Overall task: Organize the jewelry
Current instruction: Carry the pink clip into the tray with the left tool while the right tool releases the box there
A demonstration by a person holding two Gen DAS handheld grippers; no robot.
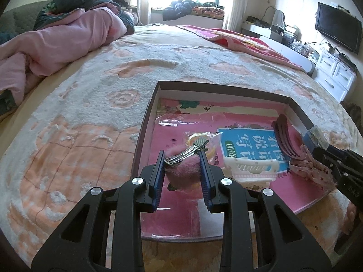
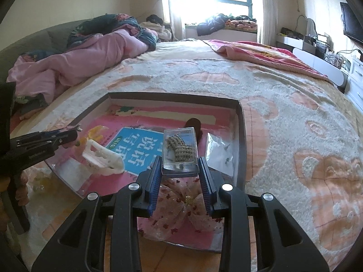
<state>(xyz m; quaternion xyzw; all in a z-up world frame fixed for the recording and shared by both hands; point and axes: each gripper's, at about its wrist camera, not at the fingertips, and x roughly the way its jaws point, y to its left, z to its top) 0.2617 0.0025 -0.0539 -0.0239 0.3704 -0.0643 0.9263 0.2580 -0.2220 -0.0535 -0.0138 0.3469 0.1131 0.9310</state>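
Note:
A shallow dark-rimmed box (image 1: 154, 95) lies on the bed, lined with a pink book. My left gripper (image 1: 182, 158) is shut on a pink fluffy hair clip (image 1: 183, 162) with a metal snap, held over the box. My right gripper (image 2: 179, 162) is shut on a clear plastic case (image 2: 180, 150) holding a rhinestone piece, above a pink floral bow (image 2: 183, 213). In the box lie a white claw clip (image 1: 250, 167), a dark red hair clip (image 1: 284, 139), a yellow item in a plastic bag (image 1: 199, 139) and a small bag of studs (image 2: 221, 154).
The box (image 2: 241, 122) sits on a fluffy peach-and-white bedspread (image 1: 90, 117). A pink quilt (image 1: 56, 43) is heaped at the far left. A white dresser (image 1: 335, 74) and TV (image 1: 338, 30) stand at the right.

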